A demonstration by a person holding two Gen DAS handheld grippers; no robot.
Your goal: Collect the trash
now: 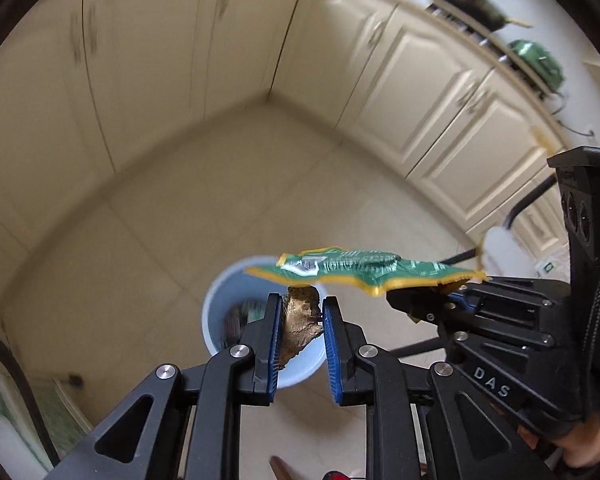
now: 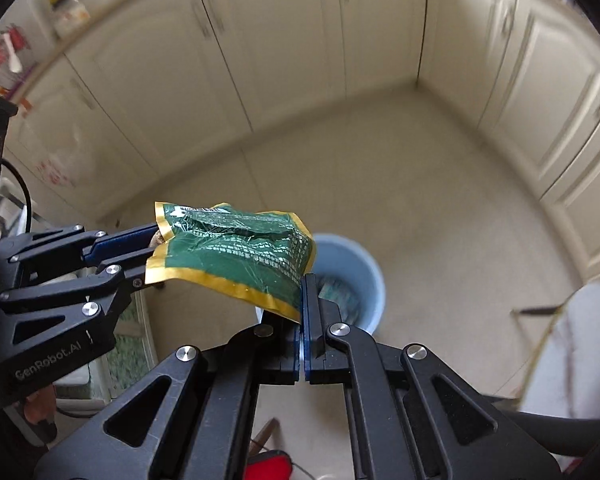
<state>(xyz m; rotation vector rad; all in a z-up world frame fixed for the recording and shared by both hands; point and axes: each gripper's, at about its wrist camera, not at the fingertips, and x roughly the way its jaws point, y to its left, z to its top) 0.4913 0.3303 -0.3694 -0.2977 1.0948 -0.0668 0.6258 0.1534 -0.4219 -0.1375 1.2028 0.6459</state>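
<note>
Both grippers are carrying trash above the blue bin [image 2: 350, 276], lower centre of frame, lined up for a drop. Left gripper [image 1: 302, 320] fingers are clenched on a brown scrap [image 1: 300, 322]. Right gripper [image 2: 303, 312] fingers pinch the corner of the green wrapper [image 2: 236, 258], which hangs flat over the bin's rim.

Home kitchen. Cream panelled cabinet doors [image 1: 432, 92] with metal handles lined two walls and met at corner [image 2: 420, 76]. Dark wok [image 1: 474, 4] and green kettle-like pot [image 1: 538, 60] sat on stove top along counter edge. Jars [image 2: 66, 8] and hanging utensils [image 2: 8, 52] showed above cabinets in right wrist view. Pale tiled floor [image 1: 228, 184] carried light blue waste bin [image 2: 360, 268] holding wrappers.
</note>
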